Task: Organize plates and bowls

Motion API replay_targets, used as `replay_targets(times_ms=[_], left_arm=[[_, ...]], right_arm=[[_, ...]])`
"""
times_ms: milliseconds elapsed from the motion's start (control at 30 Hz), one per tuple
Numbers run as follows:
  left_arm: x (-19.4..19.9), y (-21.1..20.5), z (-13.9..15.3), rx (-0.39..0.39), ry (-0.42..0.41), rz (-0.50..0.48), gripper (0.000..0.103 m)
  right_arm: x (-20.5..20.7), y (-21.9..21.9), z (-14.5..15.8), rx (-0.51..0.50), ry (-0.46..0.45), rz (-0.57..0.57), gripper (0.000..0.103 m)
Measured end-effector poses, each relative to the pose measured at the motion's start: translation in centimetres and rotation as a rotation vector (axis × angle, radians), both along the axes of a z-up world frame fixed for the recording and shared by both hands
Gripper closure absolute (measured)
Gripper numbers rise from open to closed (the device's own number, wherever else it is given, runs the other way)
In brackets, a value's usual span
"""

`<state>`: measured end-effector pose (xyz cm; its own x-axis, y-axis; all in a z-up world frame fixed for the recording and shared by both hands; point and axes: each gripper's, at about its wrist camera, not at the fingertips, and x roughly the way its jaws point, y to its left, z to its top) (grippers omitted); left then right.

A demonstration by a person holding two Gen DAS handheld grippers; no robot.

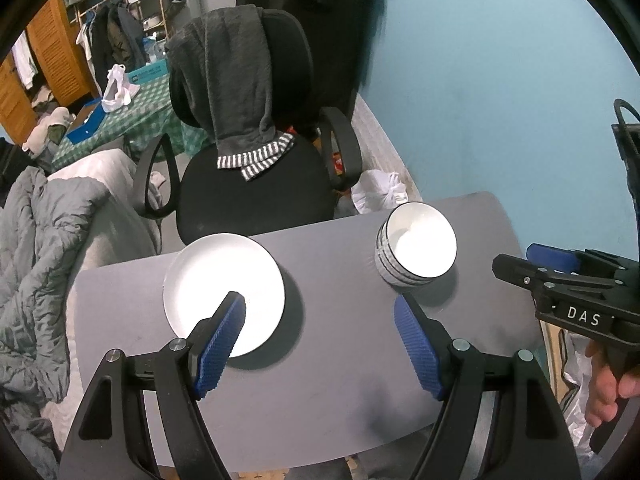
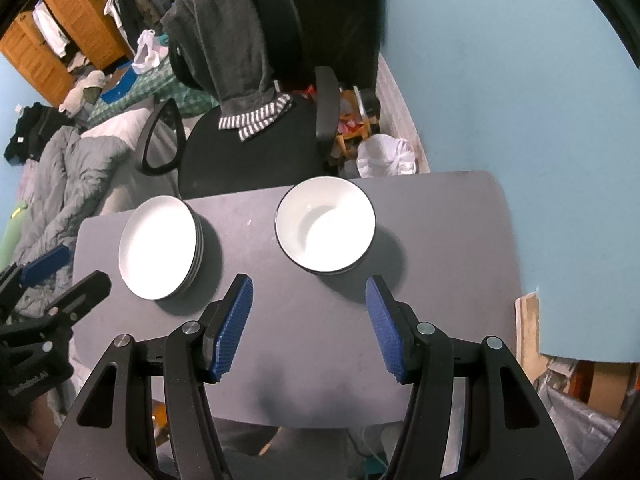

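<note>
1. Two stacks of white crockery sit on your grey table (image 2: pixel 440 240): a stack of plates (image 2: pixel 160 246) toward its left edge and a stack of bowls (image 2: pixel 326 224) nearer its far right, well apart from each other.
2. Your left gripper (image 1: pixel 320 320) hangs over the table with its blue pads (image 1: pixel 222 344) spread wide; nothing sits between them. In the left wrist view its left finger overlaps the plates, but you cannot tell that it touches them.
3. Your right gripper (image 2: pixel 310 320) hovers above the table's near half, just short of the bowls, fingers apart and empty.
4. Writing: in the left wrist view, the right gripper's body at the table's right carries a white-lettered label reading "DAS" (image 1: pixel 583 316). In the right wrist view, the left gripper's body at the table's left bears pale lettering (image 2: pixel 28 386), too blurred to read with certainty.
5. Behind the table's far edge stands a black office chair (image 2: pixel 248 148) with a grey garment (image 2: pixel 228 40) draped over its back, striped cuffs hanging.
</note>
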<state>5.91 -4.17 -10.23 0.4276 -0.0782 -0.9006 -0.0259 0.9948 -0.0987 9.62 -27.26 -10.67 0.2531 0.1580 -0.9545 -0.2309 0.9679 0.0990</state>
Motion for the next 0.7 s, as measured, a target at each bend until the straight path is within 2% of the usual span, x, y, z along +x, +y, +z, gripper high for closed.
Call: replay_targets(times_ms=[267,700], left_arm=[[1.8,-0.6,-1.2,0.0,0.034,-0.007,0.025],[7.6,-4.5,-6.9,-0.073,0.162,-0.051,0.025]], right_arm=[[1.4,-0.6,-1.5,-0.018,0.033,0.016,0.046],[6.2,-3.7,-6.2,-0.019,0.132,0.051,0.045]])
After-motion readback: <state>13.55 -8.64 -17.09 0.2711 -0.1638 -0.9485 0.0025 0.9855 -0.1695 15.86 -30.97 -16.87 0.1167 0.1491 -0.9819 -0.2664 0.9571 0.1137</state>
